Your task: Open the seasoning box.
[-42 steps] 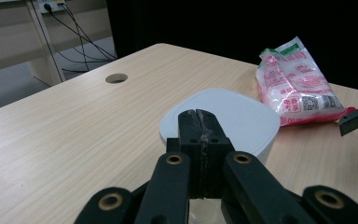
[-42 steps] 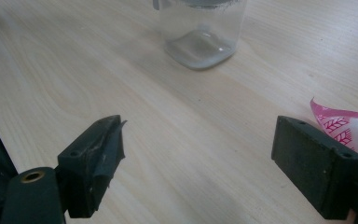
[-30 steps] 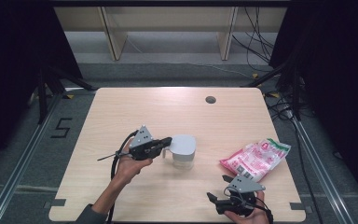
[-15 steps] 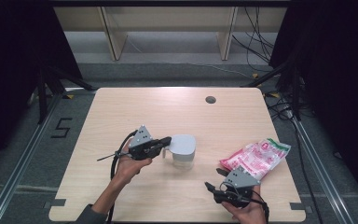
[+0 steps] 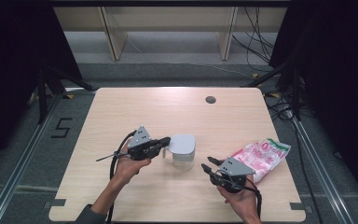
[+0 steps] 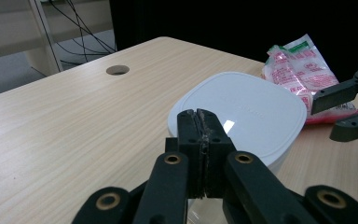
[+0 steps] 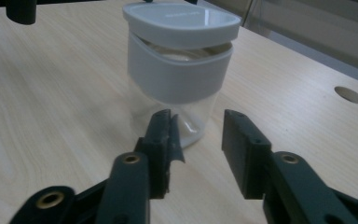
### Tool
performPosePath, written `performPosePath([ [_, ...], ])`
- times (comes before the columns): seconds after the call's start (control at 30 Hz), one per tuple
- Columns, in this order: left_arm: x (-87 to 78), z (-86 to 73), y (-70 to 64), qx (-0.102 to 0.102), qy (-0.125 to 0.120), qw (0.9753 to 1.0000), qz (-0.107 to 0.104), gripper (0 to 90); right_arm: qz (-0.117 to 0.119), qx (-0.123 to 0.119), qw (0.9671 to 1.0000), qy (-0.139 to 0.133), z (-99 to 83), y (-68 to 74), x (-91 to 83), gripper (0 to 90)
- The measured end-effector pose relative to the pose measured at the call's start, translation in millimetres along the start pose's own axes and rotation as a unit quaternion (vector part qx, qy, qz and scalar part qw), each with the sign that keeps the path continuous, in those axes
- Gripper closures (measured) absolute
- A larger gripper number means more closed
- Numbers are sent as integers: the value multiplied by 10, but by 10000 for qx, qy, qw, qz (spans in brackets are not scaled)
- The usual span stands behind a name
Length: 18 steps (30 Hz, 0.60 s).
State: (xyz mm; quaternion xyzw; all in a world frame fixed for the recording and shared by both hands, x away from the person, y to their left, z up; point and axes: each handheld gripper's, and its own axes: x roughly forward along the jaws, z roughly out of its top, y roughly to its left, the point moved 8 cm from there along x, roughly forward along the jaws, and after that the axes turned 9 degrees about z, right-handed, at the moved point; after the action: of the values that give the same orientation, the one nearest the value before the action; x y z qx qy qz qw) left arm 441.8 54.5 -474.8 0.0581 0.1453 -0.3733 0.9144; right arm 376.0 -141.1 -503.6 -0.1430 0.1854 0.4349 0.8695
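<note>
Centrally, my left gripper (image 5: 164, 141) pinches the jar's (image 5: 183, 151) handle, jaws closed; right gripper (image 5: 207, 165), lower right, gapes empty.

The left tongs (image 5: 165, 140) sit at centre frame of the high view, jaws pressed together, forearm rising from the bottom edge. The right tongs (image 5: 207, 165), lower right, have jaws apart.

A light wooden table (image 5: 135, 107) with a round hole (image 5: 210, 99) stands on a grey floor (image 5: 168, 70). Dark curtains (image 5: 18, 56) flank it. Cables (image 5: 256, 28) trail behind.
</note>
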Motion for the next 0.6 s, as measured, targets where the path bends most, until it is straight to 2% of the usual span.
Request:
performPosePath([
  [0.03, 0, -1, 3, -12, 0, 10000, -6, 882, -1, -36, 10000, 26, 10, -4, 6, 669],
  [0.07, -1, -4, -2, -107, 6, 9999, 22, 881, 59, -66, 9999, 59, 25, -1, 25, 704],
  [0.17, -1, -5, -1, -101, -4, 9999, 26, 882, 174, -67, 9997, 132, 49, -20, 74, 783],
  [0.23, -2, -7, 2, -96, -1, 10000, 18, 882, 237, -76, 9997, 61, 75, -38, 106, 812],
  [0.37, -8, -16, 12, -85, 12, 10000, 39, 882, 237, -39, 9997, 29, 111, -74, 141, 843],
  [0.43, -6, -16, 21, -68, -6, 10000, 41, 882, 274, 74, 9996, 37, 121, -65, 157, 850],
  [0.57, -8, -17, 14, -81, 4, 10000, 54, 882, 297, 62, 9995, -53, 186, -101, 177, 889],
  [0.6, -8, -17, 14, -70, 3, 10000, 45, 883, 320, -61, 9995, -41, 205, -115, 181, 899],
])
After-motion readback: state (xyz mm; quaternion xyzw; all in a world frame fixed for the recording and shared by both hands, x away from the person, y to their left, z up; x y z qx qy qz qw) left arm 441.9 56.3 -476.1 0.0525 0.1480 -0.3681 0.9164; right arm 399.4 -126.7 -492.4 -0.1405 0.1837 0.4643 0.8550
